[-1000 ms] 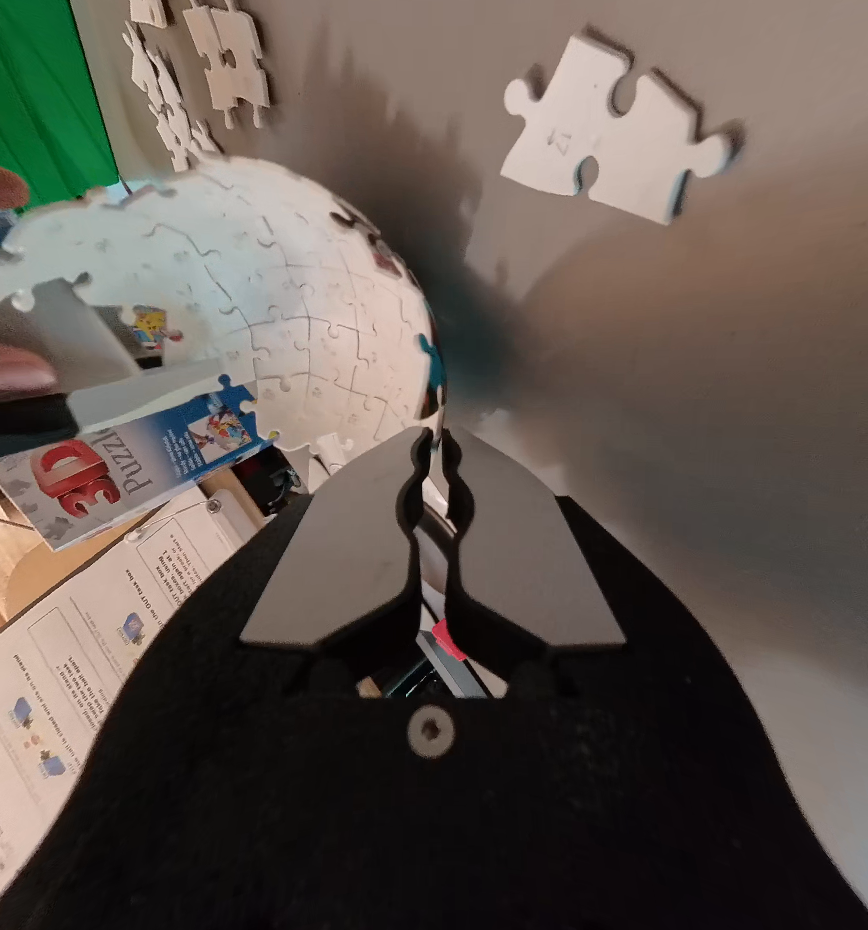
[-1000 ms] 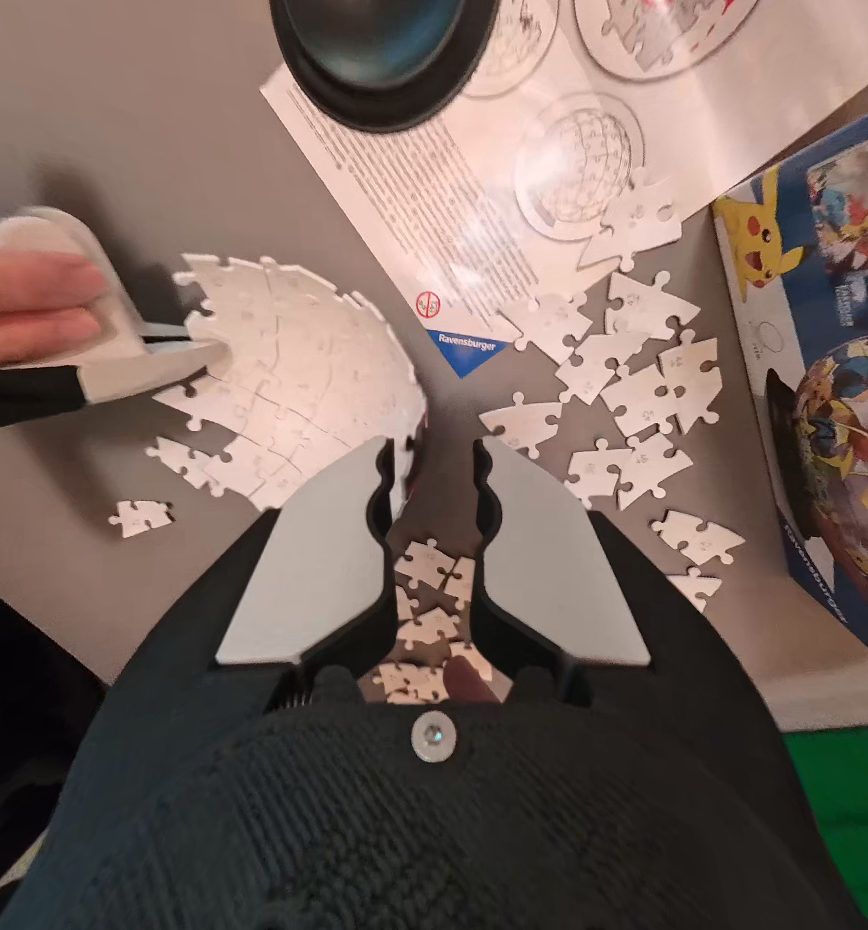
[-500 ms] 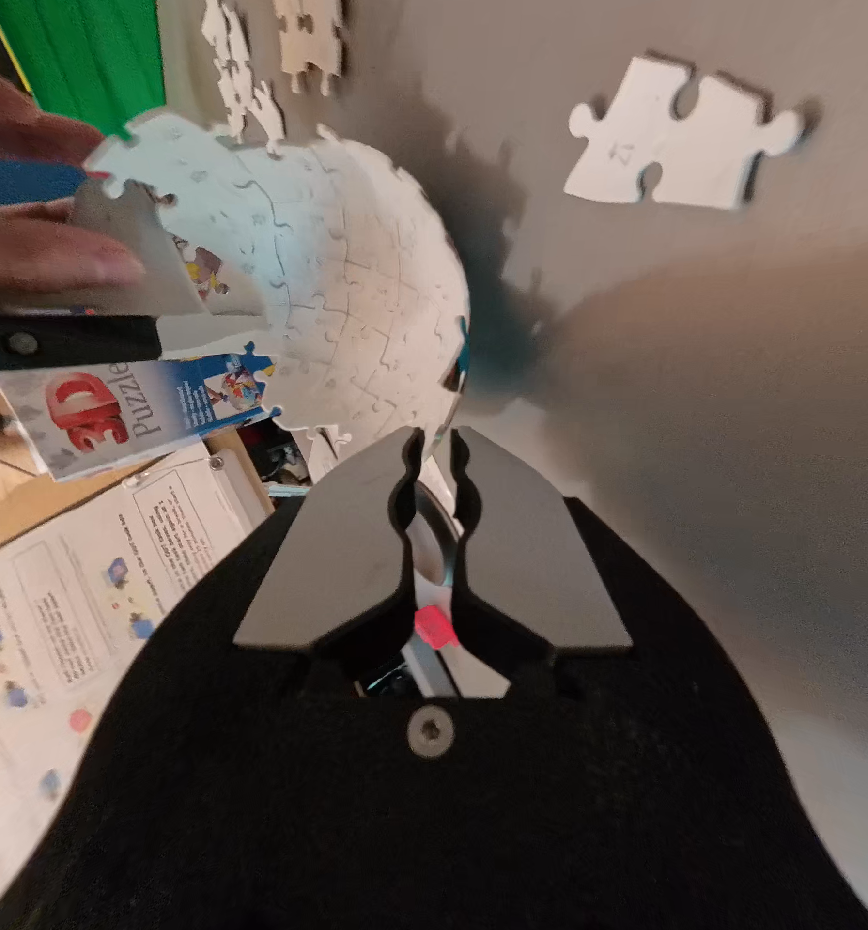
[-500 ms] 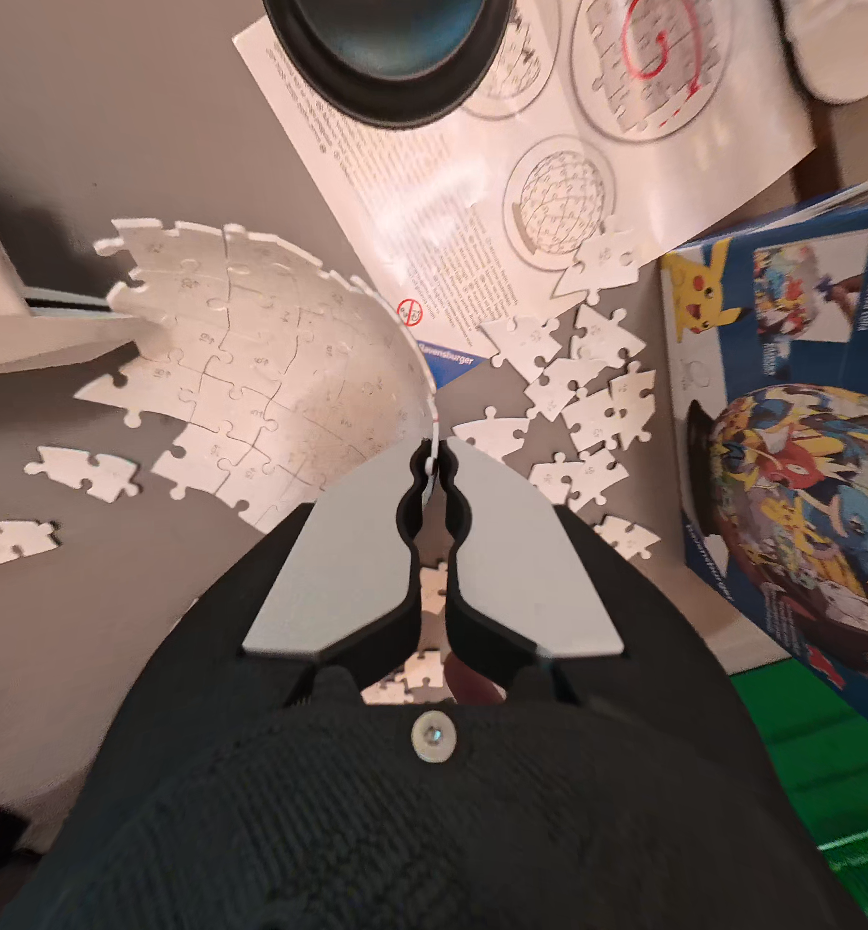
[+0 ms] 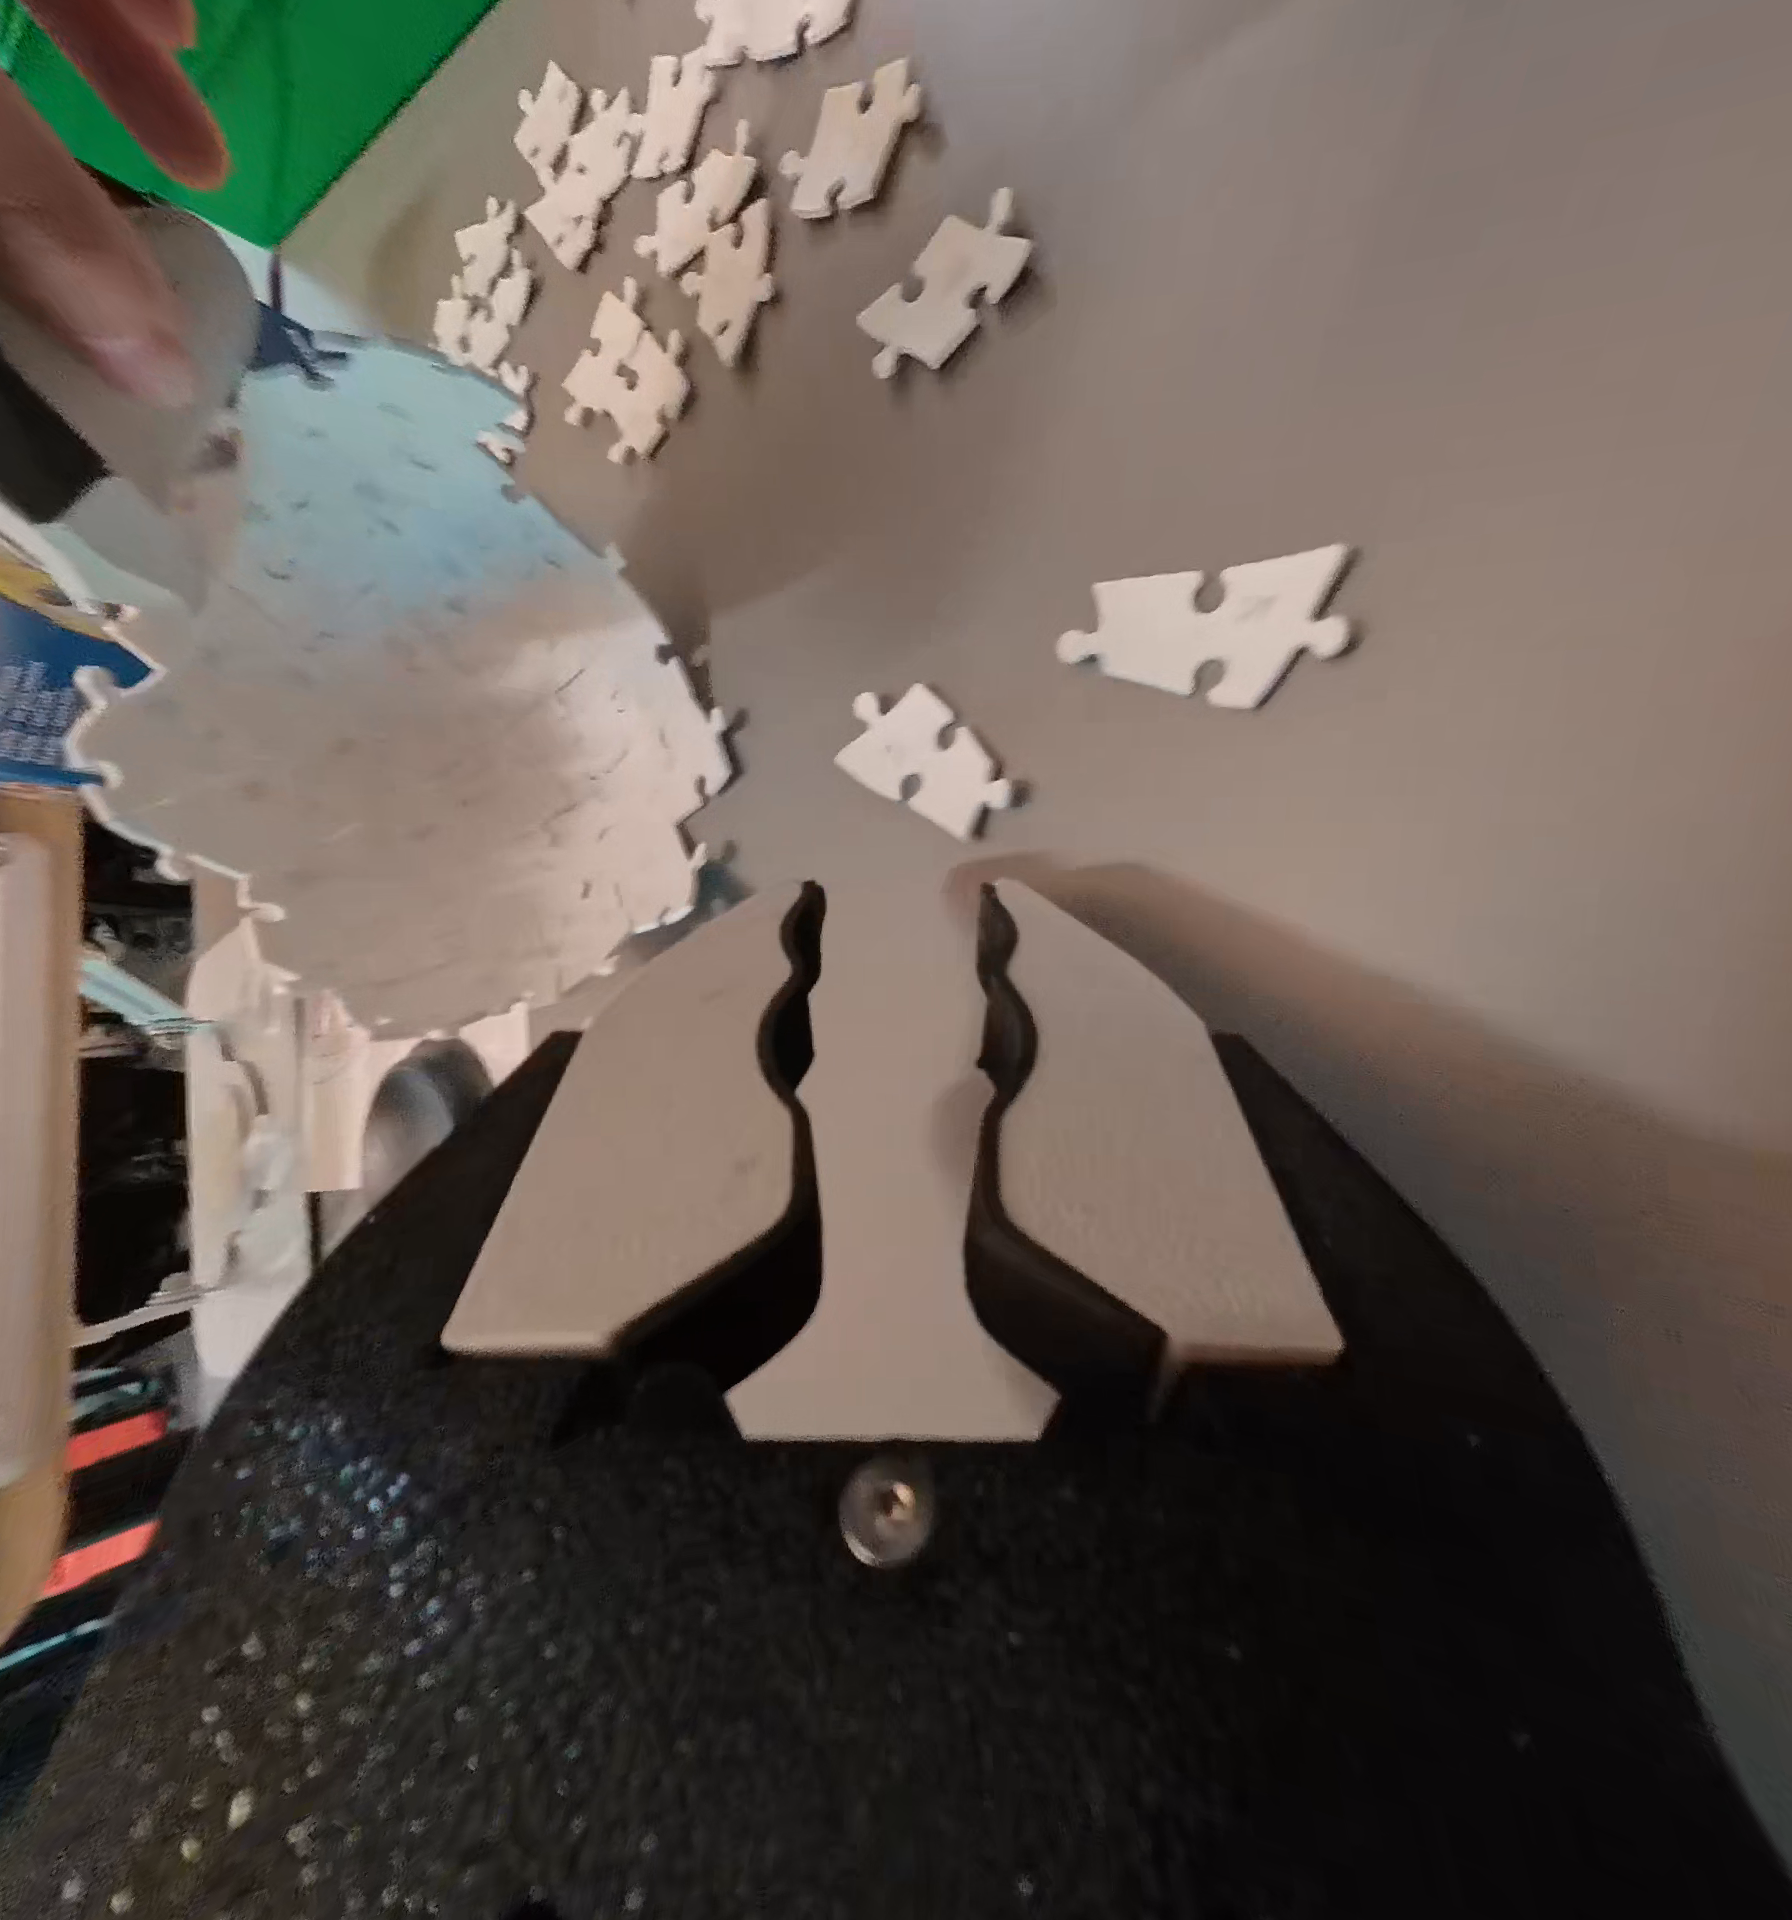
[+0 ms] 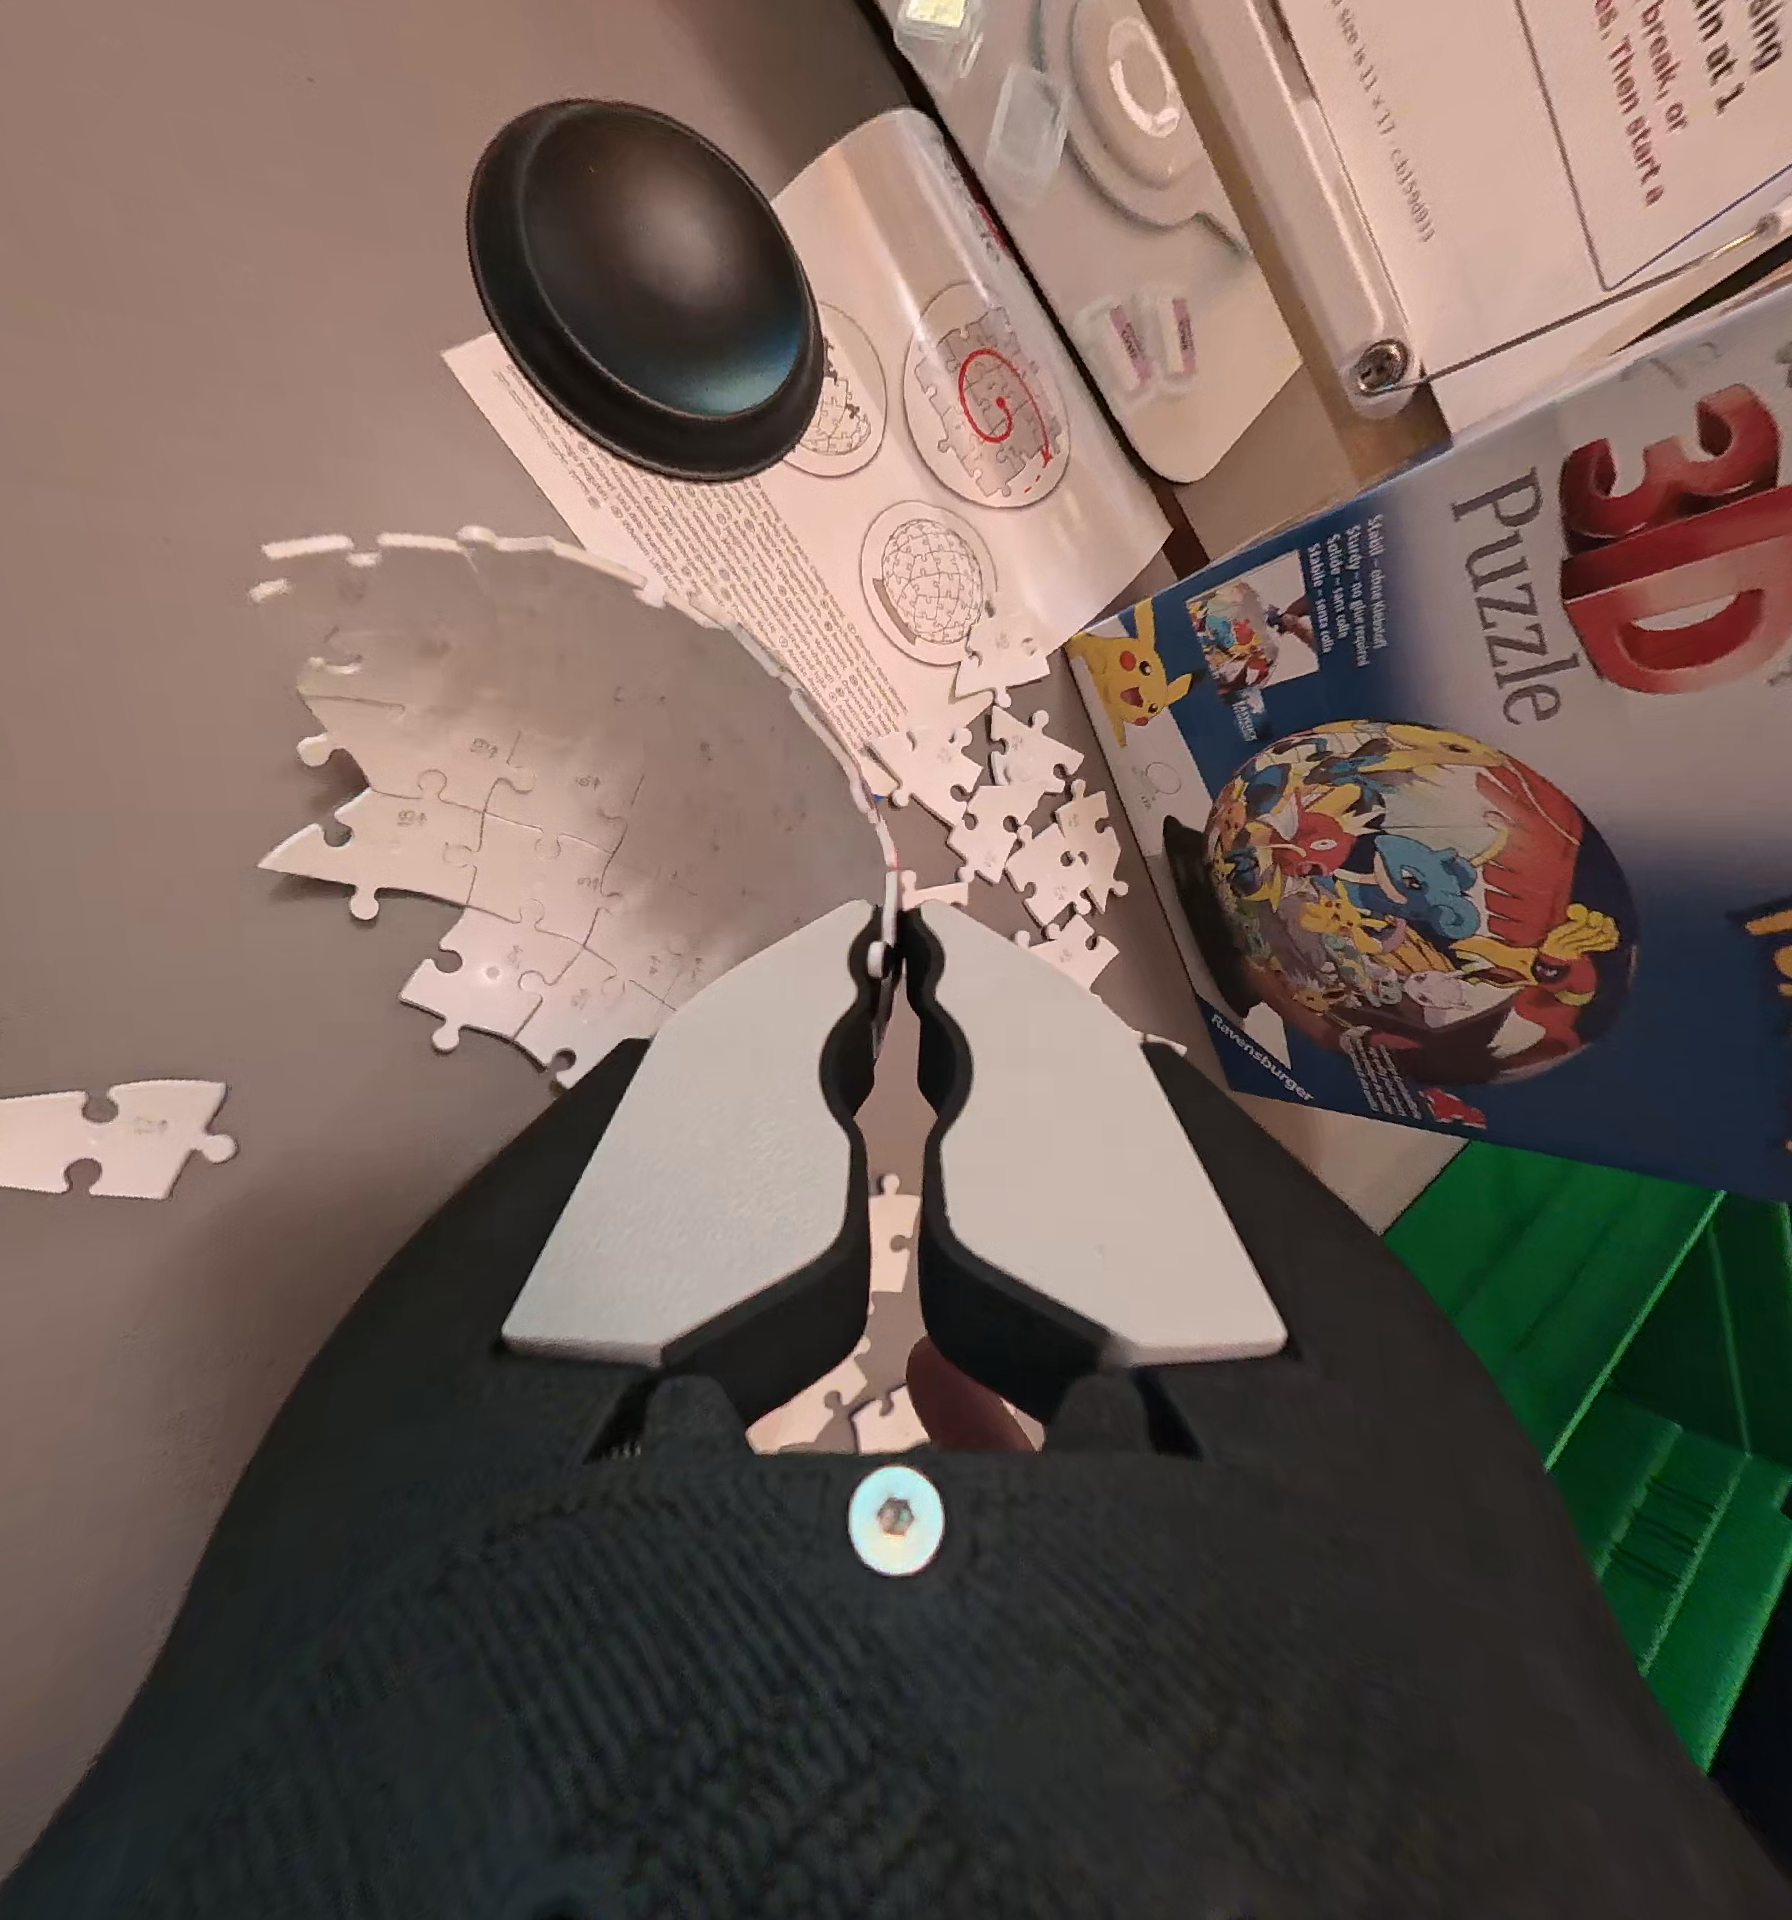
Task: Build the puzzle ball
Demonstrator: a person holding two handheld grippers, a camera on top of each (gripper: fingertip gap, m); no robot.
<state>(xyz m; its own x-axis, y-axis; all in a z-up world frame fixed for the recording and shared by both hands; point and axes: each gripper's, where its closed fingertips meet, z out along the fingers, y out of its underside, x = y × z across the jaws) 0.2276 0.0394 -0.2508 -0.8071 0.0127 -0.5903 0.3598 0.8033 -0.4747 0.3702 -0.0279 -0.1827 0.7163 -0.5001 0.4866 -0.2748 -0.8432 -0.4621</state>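
Two grippers and one half-built shell [image 6: 559, 831] make up our main stock. We take the shell as landmark: a curved white bowl of joined pieces, its hollow side up, over the grey table [image 6: 144, 312].

Right gripper [image 6: 897, 951]: we note its fingers pressed together on the shell's near rim, pinching that thin edge between the tips.

Left gripper [image 5: 897, 894]: we note its fingers spread, nothing between them, just right of the shell in the left wrist view, where the shell [image 5: 404, 748] looks blurred.

Black stand [image 6: 643, 312]: beyond the shell, resting on the leaflet [image 6: 975, 499], which the shell's far rim overlaps.

Loose pieces [image 6: 1027, 831]: we count a cluster just right of the shell, between it and the box [image 6: 1494, 831]. The box sits well right of the shell.

Joined pair [image 6: 92, 1138]: left of the shell, apart from it. In the left wrist view we list a pair [image 5: 1209, 629] and a smaller pair [image 5: 923, 758] near the shell.
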